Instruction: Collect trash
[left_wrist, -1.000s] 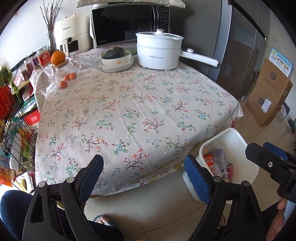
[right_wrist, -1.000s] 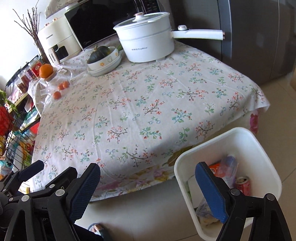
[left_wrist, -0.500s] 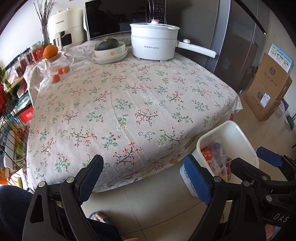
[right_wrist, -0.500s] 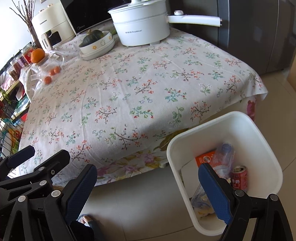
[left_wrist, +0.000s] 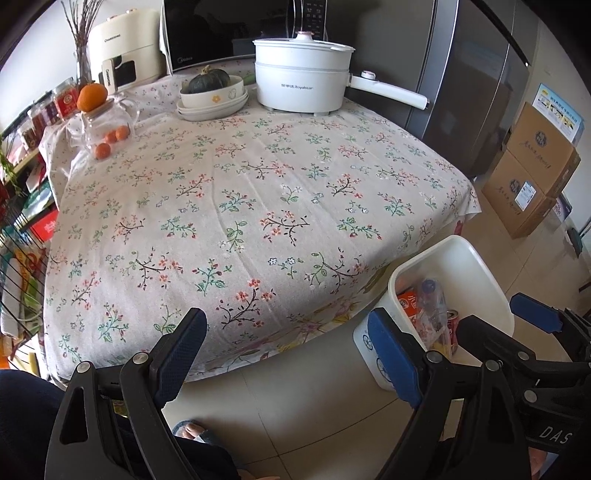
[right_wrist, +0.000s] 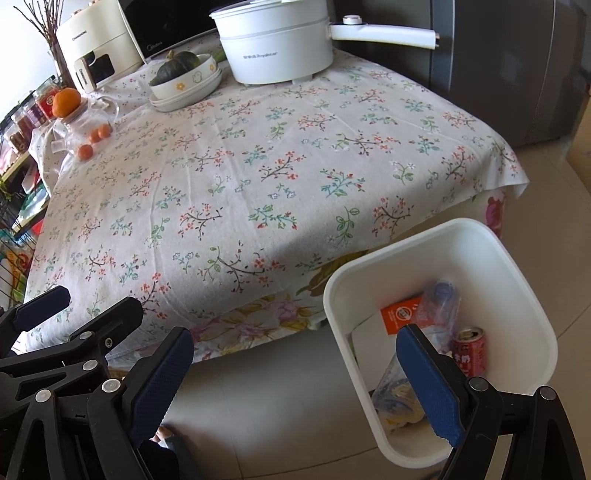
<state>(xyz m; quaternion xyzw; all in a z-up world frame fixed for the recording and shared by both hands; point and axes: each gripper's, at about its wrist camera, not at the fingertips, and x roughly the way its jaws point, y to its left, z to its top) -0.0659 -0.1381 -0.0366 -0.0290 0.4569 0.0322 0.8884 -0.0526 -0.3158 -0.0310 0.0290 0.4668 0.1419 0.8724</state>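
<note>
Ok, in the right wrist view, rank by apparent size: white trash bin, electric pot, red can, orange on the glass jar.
1. White trash bin, though it sits nearest the camera.
2. Electric pot.
3. Red can and orange look about alike; the can is much closer, so I won't rank them.

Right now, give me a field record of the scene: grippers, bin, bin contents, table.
left gripper: open, empty, over floor in front of the table
right gripper: open, empty, beside the bin
trash bin: white, on the floor at the table's corner, upright
bin contents: red drink can, orange carton, clear plastic bottle, crumpled wrapper
table: floral cloth; no loose trash visible on it
table back edge: white electric pot, bowl with green squash, glass teapot with orange
</note>
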